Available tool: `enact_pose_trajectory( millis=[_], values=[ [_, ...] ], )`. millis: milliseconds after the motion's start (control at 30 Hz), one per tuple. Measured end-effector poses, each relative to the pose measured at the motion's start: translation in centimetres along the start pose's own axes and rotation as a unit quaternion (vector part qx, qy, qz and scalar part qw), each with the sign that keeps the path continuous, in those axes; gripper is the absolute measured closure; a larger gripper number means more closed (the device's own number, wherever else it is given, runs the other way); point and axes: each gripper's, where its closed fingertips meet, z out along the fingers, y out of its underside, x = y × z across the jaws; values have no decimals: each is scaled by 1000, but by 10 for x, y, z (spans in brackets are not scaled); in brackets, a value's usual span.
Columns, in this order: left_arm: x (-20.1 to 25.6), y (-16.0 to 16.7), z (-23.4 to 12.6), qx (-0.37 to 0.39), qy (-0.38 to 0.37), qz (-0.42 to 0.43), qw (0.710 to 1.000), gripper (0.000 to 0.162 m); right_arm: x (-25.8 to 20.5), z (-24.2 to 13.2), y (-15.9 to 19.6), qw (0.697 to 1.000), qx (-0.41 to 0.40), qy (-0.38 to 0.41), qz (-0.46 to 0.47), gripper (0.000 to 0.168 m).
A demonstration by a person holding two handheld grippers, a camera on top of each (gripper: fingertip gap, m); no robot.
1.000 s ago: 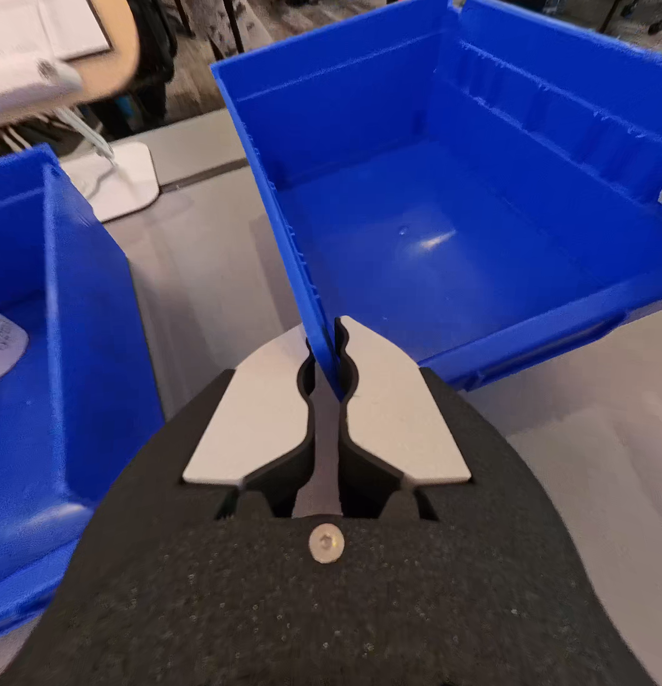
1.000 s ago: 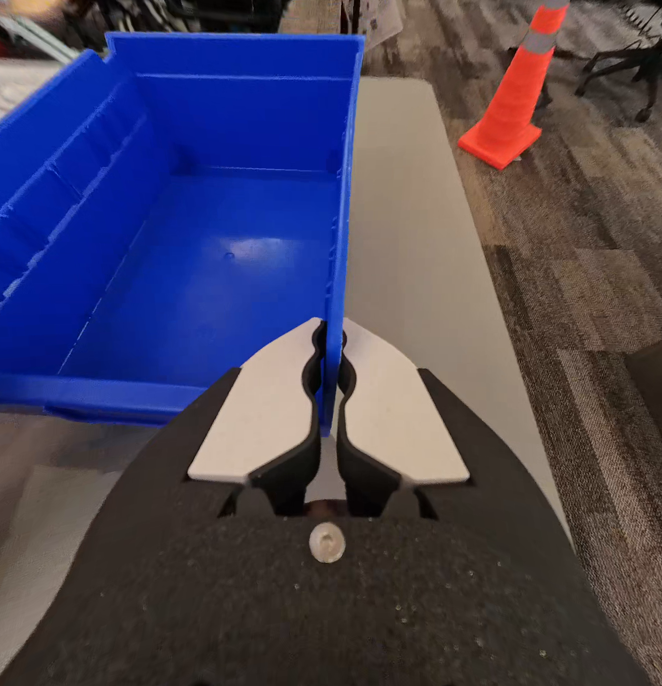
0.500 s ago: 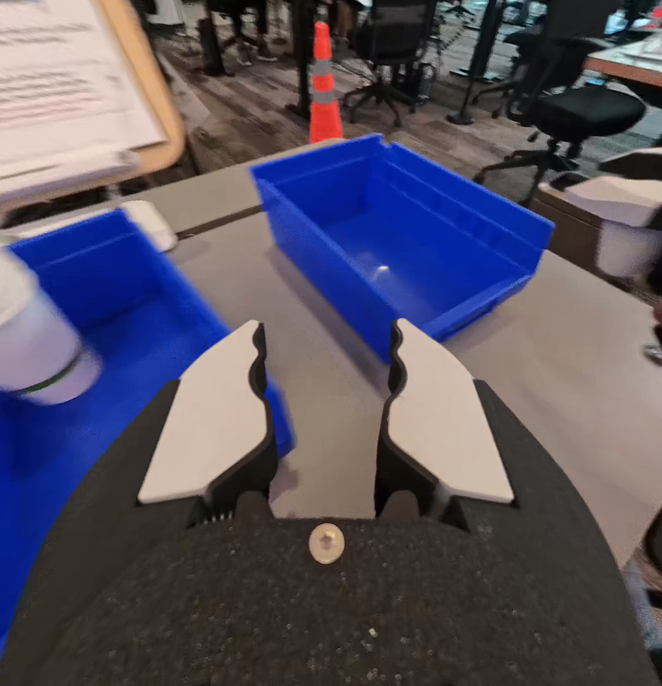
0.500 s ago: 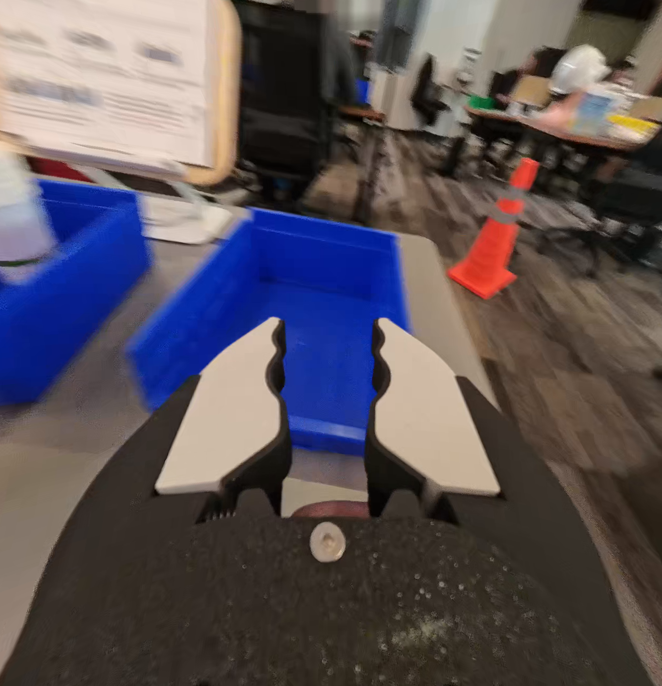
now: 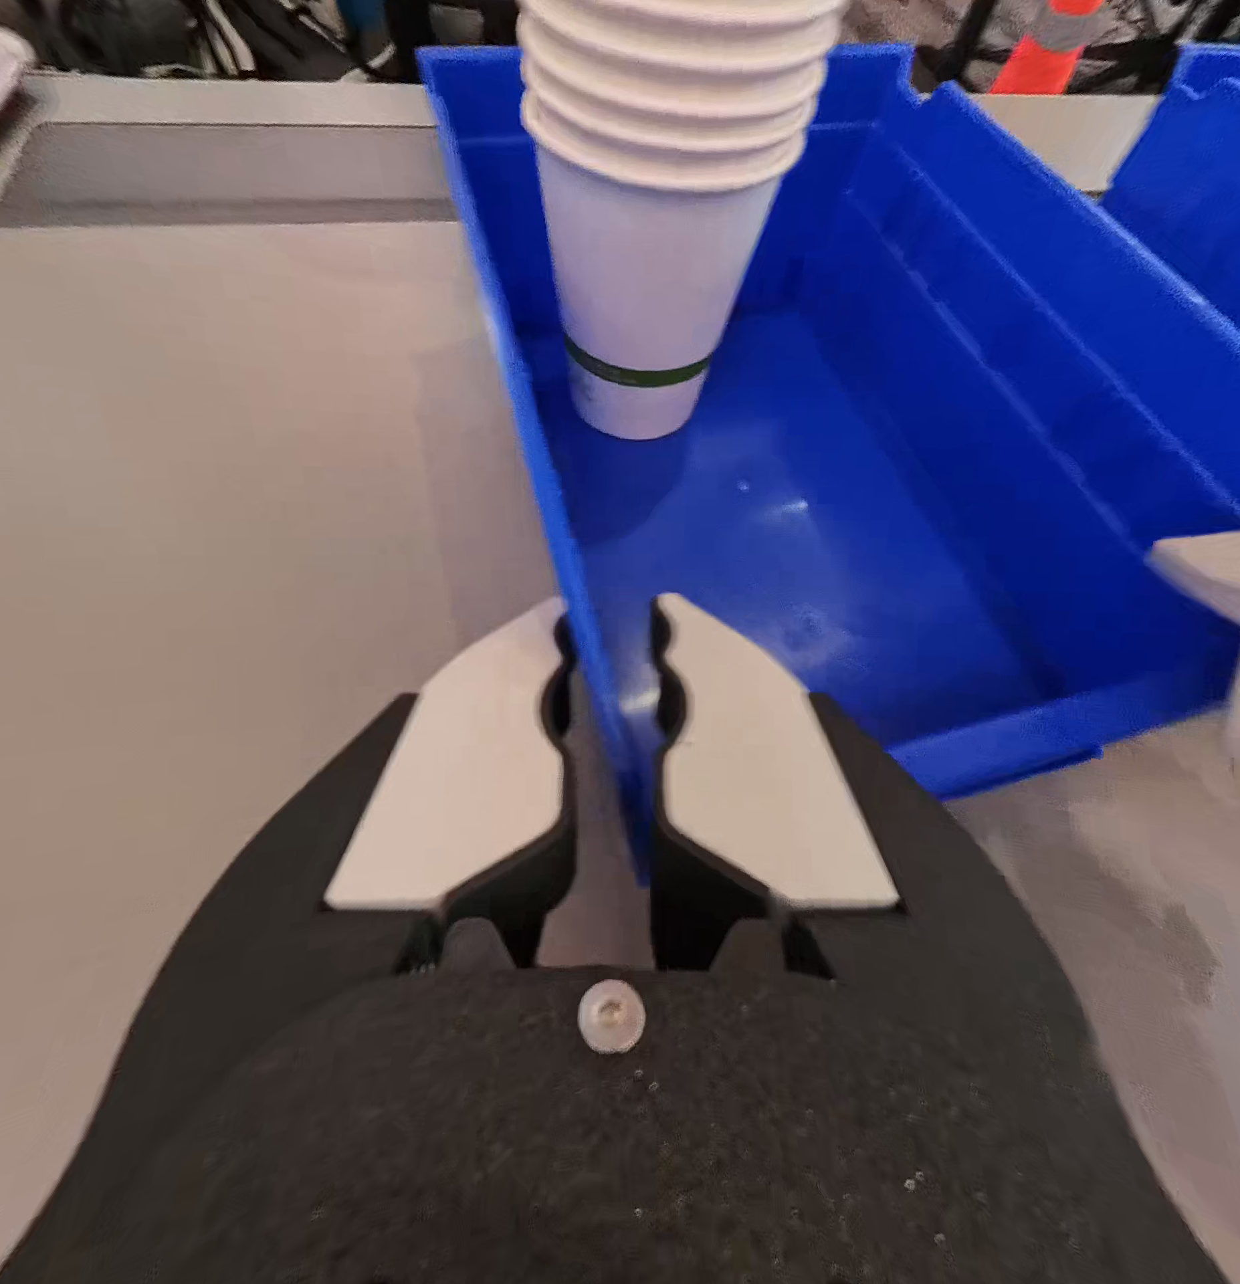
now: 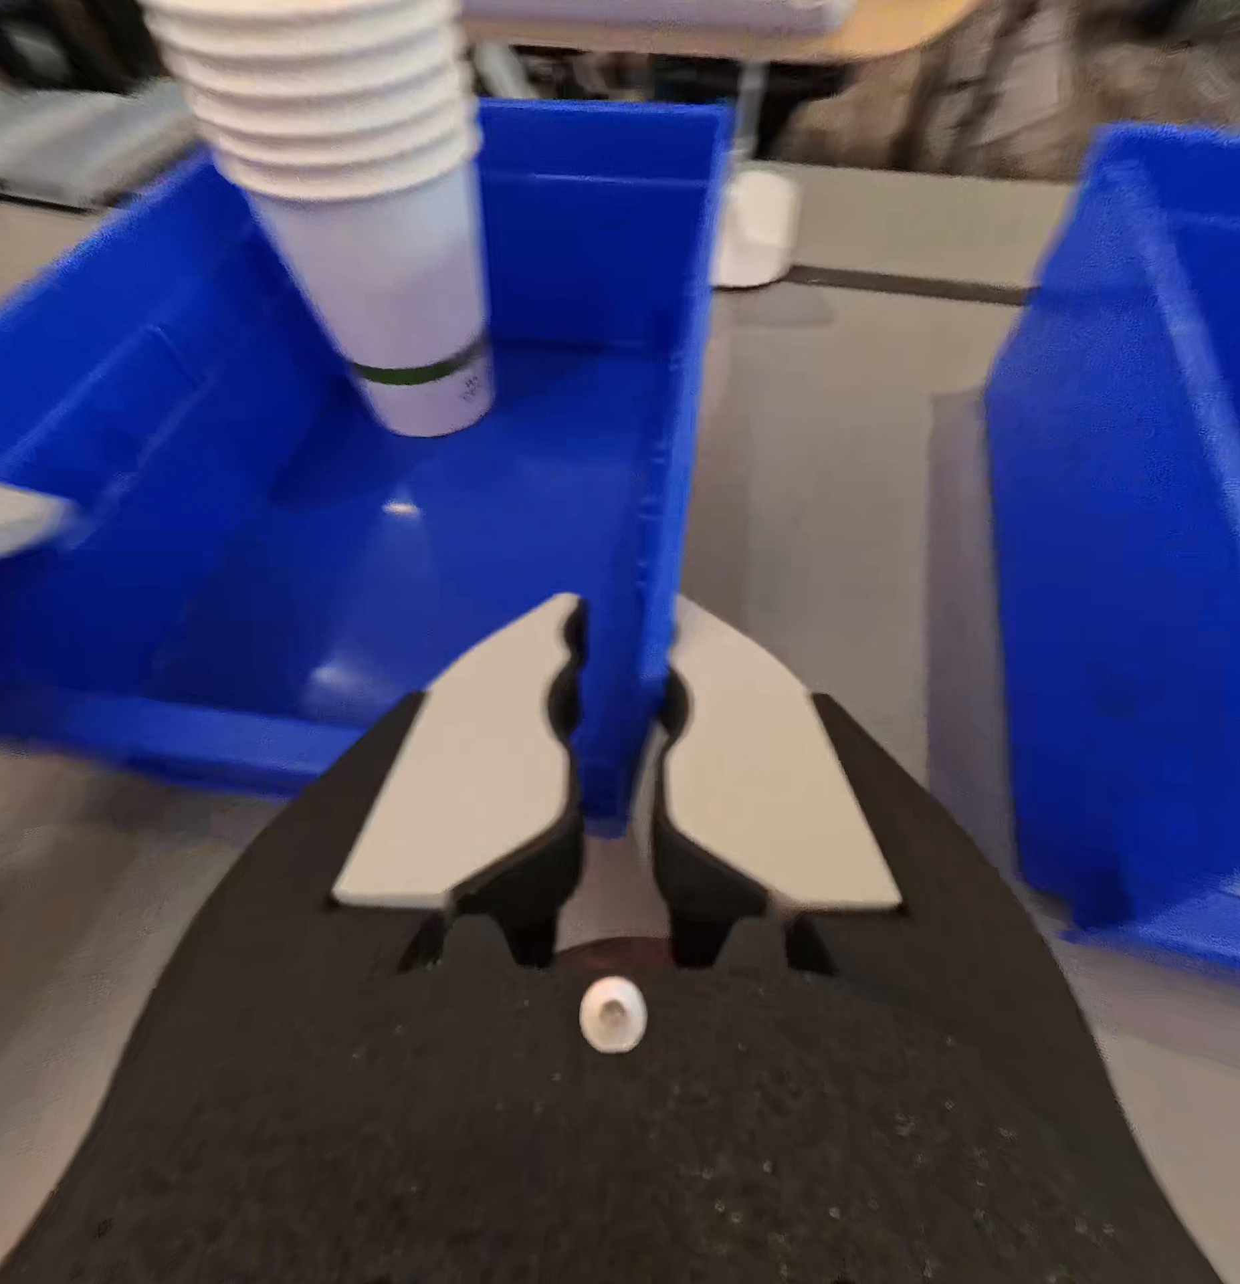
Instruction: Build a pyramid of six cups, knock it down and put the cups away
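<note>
Left claw (image 5: 607,611) straddles the left wall of the blue bin (image 5: 951,431), jaws narrow and closing on it, maybe not clamped. The stack of cups (image 5: 645,278) stands upright in the bin's far left corner, tall and top-heavy. Jerk or tilt the bin and it topples. Right claw (image 6: 621,611) likewise narrow around the right wall; uneven grip twists it. Second bin (image 6: 1124,521) sits close right on the desk (image 5: 221,486).

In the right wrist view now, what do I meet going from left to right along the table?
Stack of paper cups → right wall of the near blue bin → bare grey table → second blue bin.
</note>
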Motion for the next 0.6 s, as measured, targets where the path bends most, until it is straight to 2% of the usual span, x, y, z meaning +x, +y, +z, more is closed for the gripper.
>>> enact_pose_trajectory(
  millis=[33, 267, 433, 600],
  values=[
    [-8, -1, 0, -6, -14, 4, 1000, 154, 2, 0, -4, 999, 8, 22, -26, 164],
    [-72, -12, -15, 0, -43, -27, 999, 158, -65, 5, -17, 999, 14, 26, -17, 165],
    [-142, -30, -42, 26, -64, -6, 998, 157, -139, 9, -44, 998, 59, 7, -17, 164],
    [-220, -27, -68, 34, -93, -18, 995, 158, -218, 22, -56, 997, 64, -14, -29, 164]
  ],
)
